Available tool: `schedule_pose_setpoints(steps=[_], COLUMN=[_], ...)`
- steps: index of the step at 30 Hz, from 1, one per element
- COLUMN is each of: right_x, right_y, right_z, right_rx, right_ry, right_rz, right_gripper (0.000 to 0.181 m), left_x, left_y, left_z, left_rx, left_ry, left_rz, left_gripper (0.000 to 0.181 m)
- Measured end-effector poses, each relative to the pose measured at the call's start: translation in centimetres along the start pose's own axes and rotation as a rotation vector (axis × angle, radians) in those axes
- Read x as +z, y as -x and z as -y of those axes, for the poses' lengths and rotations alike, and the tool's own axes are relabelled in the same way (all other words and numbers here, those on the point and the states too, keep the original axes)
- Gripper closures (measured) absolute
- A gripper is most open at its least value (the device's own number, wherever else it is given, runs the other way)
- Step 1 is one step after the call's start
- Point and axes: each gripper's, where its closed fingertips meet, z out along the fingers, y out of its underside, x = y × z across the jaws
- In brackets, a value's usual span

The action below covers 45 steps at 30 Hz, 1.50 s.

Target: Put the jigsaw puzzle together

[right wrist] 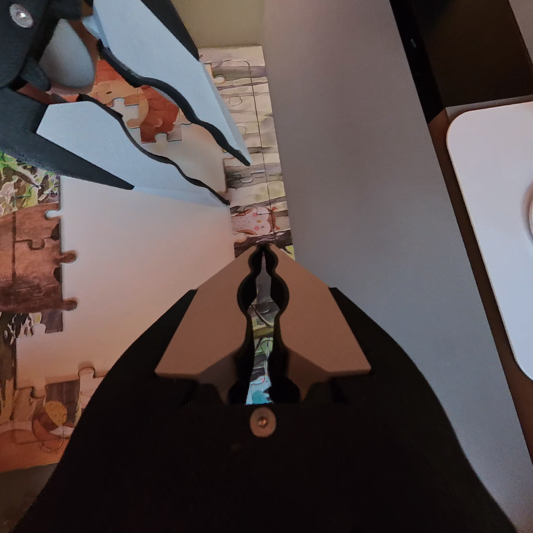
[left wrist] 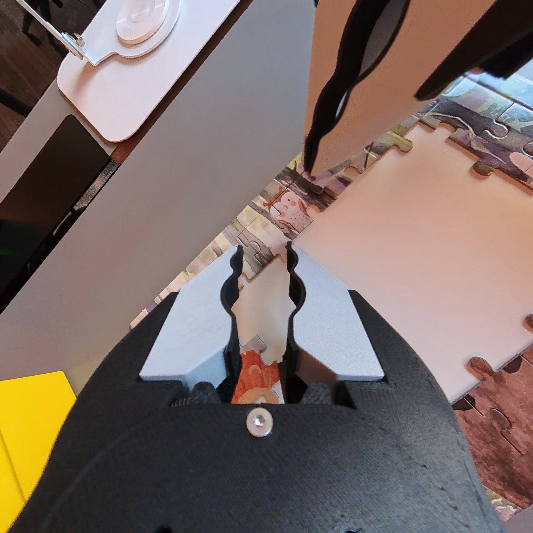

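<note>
A grey table (left wrist: 178, 207) carries the work, with a white pad (left wrist: 121, 75) at its far edge and a yellow sheet (left wrist: 26, 432) at the near corner.

The jigsaw puzzle (right wrist: 259, 178) lies flat on the table as a partly built frame: a strip of pale, washed-out trees with a small pink owl (left wrist: 291, 210) runs along the table side, brown pieces (right wrist: 28, 259) form another side, and the pale middle of the board is unfilled.

The right gripper (right wrist: 263, 248) has its fingers nearly closed, tips pressed down on the border strip just beside the owl; whether a piece is pinched between them cannot be told. The left gripper (left wrist: 264, 251) hovers with a narrow gap between its fingers, holding nothing, over the inner edge of the same strip, with an orange animal cluster (right wrist: 150, 112) showing beneath it.

The step in hand looks like seating a border piece. It would go best if the right tips press straight down, without sliding, so neighbouring pieces stay locked, while the left steadies the strip close by. Dragging sideways could open the joints.
</note>
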Motion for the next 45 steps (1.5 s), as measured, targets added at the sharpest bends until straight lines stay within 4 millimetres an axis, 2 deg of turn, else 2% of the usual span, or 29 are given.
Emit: schedule_pose_setpoints(steps=[6, 17, 19, 24, 38, 43, 45], right_x=[0.6, -0.4, -0.4, -0.3, -0.3, -0.2, 0.0], right_y=[0.7, 1.1, 1.0, 0.8, 0.3, 0.1, -0.2], right_z=[-1.2, -2.5, -2.5, -2.4, -2.7, -2.1, -1.4], right_rx=[0.012, -0.039, -0.048, -0.116, -0.114, -0.010, 0.062], right_ry=[0.053, 0.108, 0.112, 0.120, 0.160, 0.104, 0.051], right_rz=[0.041, 0.041, 0.028, -0.031, -0.062, -0.042, -0.036], right_gripper=[0.181, 0.181, 0.181, 0.168, 0.171, 0.164, 0.168], left_x=[0.0, -0.1, -0.1, -0.1, -0.1, -0.2, -0.1], left_y=[0.2, 0.3, 0.2, 0.2, 0.1, 0.1, 0.1], left_z=[-0.1, -0.1, -0.1, -0.1, -0.2, -0.2, -0.2], left_rx=[-0.005, -0.008, -0.007, 0.002, -0.014, -0.009, -0.009], left_ry=[0.007, 0.012, 0.012, 0.014, 0.017, 0.019, 0.019], left_rz=[0.005, 0.009, 0.009, 0.013, 0.005, 0.005, 0.006], left_gripper=[0.153, 0.152, 0.152, 0.153, 0.153, 0.155, 0.155])
